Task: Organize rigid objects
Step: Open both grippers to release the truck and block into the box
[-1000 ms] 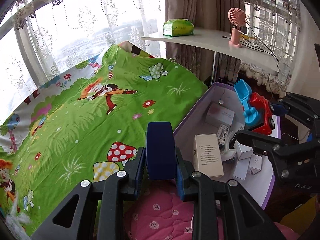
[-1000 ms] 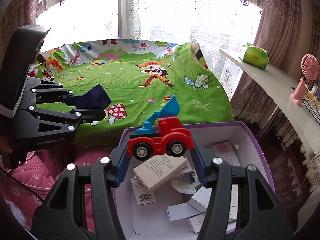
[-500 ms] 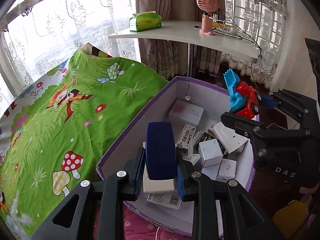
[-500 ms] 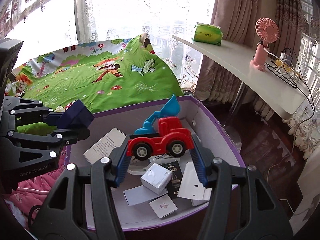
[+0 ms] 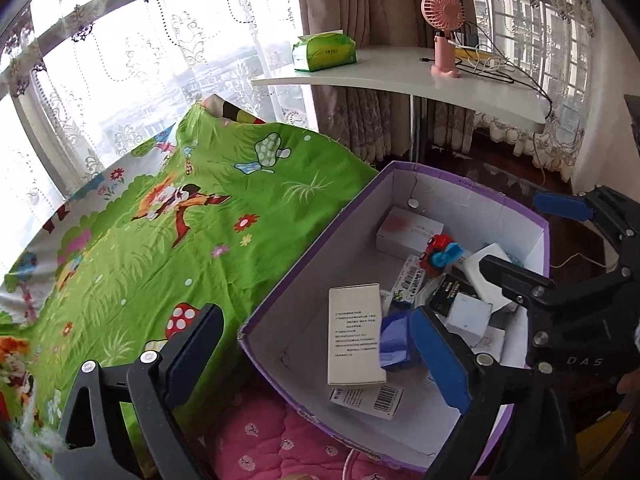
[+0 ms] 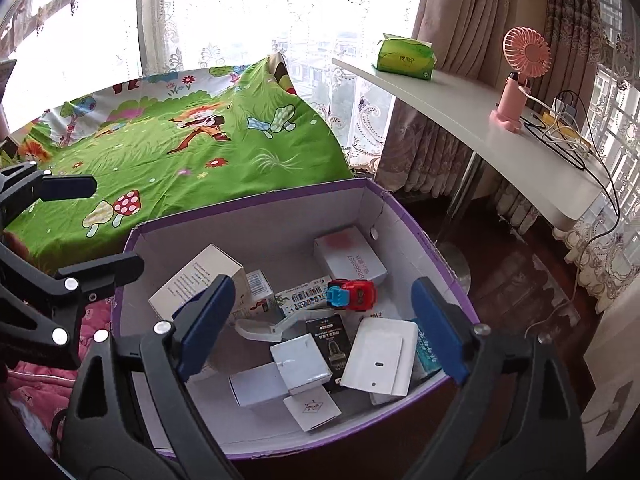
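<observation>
A purple cardboard box (image 5: 460, 178) (image 6: 248, 200) with white walls holds several small white cartons. A red and blue toy truck (image 6: 352, 294) (image 5: 438, 254) lies among them near the box's middle. My right gripper (image 6: 323, 324) (image 5: 532, 240) hangs over the box, its jaws opening, with nothing pressed between the blue pads. My left gripper (image 5: 316, 354) (image 6: 88, 228) is over the box's near-left corner, jaws also opening and holding nothing. A blue block (image 5: 392, 340) lies in the box beside a tall white carton (image 5: 354, 332), just inside the left gripper's right finger.
The box sits on a pink quilt (image 5: 256, 440) at the edge of a bed with a green cartoon sheet (image 5: 160, 240). A white desk (image 6: 480, 136) behind carries a pink fan (image 6: 516, 80), a green tissue pack (image 6: 404, 58) and cables. Dark floor lies to the right.
Both grippers went from shut to open. The toy truck left the right gripper and the blue block left the left gripper; both now lie in the box.
</observation>
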Action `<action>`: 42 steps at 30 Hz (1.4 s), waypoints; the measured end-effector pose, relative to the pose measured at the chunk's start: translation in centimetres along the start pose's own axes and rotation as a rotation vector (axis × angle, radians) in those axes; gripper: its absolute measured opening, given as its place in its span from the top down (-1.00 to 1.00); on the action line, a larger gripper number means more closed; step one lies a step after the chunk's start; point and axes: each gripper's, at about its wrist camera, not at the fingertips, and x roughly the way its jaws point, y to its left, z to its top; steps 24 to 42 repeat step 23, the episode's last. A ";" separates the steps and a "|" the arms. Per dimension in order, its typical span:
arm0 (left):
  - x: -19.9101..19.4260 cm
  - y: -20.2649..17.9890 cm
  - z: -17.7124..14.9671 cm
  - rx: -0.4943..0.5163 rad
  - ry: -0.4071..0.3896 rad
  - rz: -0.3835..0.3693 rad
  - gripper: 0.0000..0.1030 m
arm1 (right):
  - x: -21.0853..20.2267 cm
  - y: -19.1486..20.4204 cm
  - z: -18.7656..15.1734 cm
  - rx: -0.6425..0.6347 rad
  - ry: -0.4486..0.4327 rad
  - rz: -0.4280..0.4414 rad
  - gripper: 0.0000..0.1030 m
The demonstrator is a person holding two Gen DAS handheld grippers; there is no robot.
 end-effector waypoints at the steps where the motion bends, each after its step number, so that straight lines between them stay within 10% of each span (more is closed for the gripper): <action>1: -0.1 -0.1 -0.1 0.016 -0.008 0.021 -0.86 | 0.0 -0.1 -0.2 0.004 0.006 -0.001 -0.77; 11: 1.0 0.3 -1.4 -0.010 0.061 -0.160 -0.86 | 0.4 -1.1 -0.9 0.033 0.035 -0.012 -0.77; 42: 0.9 1.0 -2.0 -0.044 0.028 -0.154 -0.86 | 0.5 -0.8 -1.2 0.037 0.043 -0.010 -0.77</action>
